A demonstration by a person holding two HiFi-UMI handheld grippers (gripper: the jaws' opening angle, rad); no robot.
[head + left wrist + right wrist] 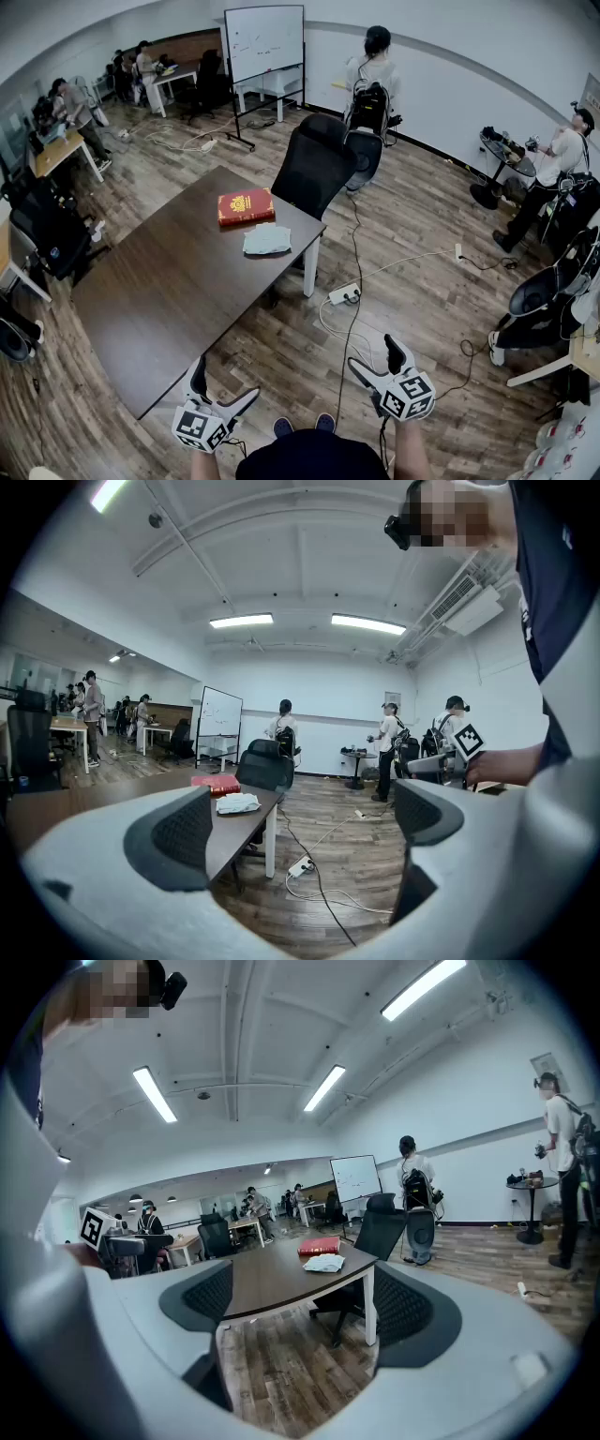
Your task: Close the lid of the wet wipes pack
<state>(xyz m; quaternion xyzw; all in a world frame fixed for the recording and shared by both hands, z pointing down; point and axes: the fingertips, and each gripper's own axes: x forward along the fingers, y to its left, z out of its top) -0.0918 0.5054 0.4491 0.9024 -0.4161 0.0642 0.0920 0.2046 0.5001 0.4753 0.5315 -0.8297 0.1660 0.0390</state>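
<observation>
The wet wipes pack [267, 239] is a pale crumpled pack lying near the far end of the dark wooden table [169, 291], beside a red book [246, 206]. It shows small in the left gripper view [237, 803] and the right gripper view [324, 1263]. Both grippers are held well short of the table, over the floor by the person's body. My left gripper [223, 394] is open with nothing between its pads. My right gripper [373, 360] is open and empty too.
A black office chair [317, 164] stands at the table's far end. A power strip [344, 294] and cables lie on the wooden floor to the right of the table. Several people stand or sit around the room, and a whiteboard [265, 41] stands at the back.
</observation>
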